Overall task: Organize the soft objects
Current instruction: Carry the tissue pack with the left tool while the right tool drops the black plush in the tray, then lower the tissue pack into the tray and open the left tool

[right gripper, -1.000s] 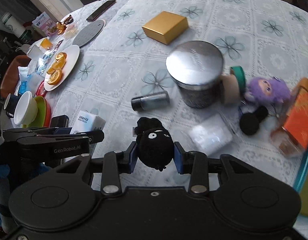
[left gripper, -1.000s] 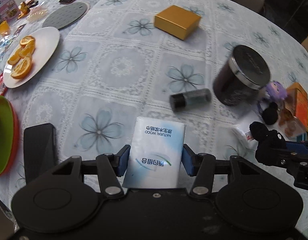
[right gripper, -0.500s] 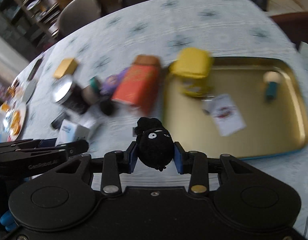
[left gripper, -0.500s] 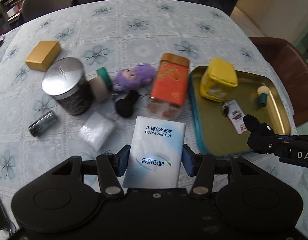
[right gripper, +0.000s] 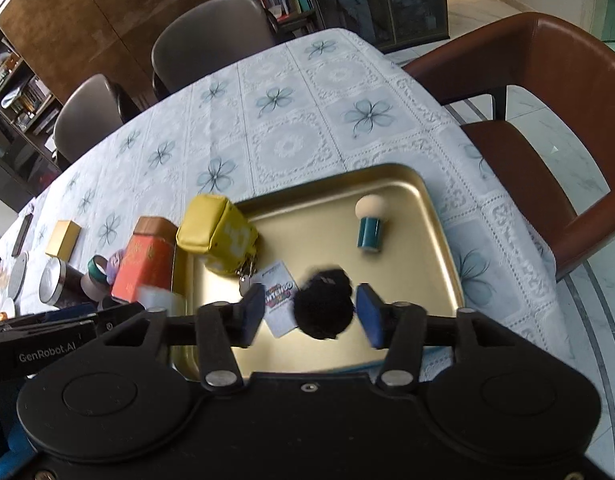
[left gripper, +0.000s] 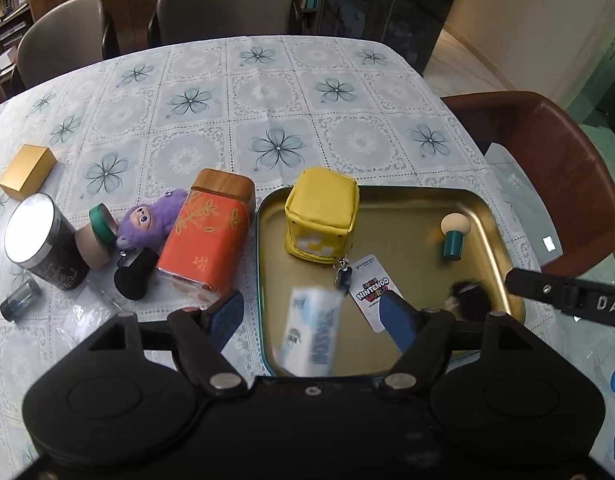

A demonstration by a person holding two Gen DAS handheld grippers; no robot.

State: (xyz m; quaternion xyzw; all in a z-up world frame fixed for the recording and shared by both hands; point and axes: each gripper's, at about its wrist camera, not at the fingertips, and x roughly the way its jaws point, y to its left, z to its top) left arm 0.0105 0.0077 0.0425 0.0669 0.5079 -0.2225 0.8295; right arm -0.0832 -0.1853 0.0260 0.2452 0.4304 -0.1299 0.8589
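Gold-coloured metal forms the tray, which is set on the flower-patterned tablecloth at the right end of the table. Both grippers are held over its near part. The left gripper is seen with its jaws opening; the blue pads stand clear of the tissue pack, which is blurred, lies between them without contact, and is placed over the near left part of the tray. The right gripper is likewise opening; the black plush toy, also blurred, is between its pads but touched by neither, over the near middle of the tray. Whether either item already rests on the tray floor cannot be told.

Within the tray, a yellow cube plush is noted at the far left corner, with a keyring and a printed tag lying just near of it. A small mushroom-shaped piece with a teal stem stands toward the far right.

Left of the tray, on the cloth, an orange tin lies on its side, touching the tray's left rim. A purple plush doll is recorded just left of the tin, and a dark jar with a silver lid stands farther left.
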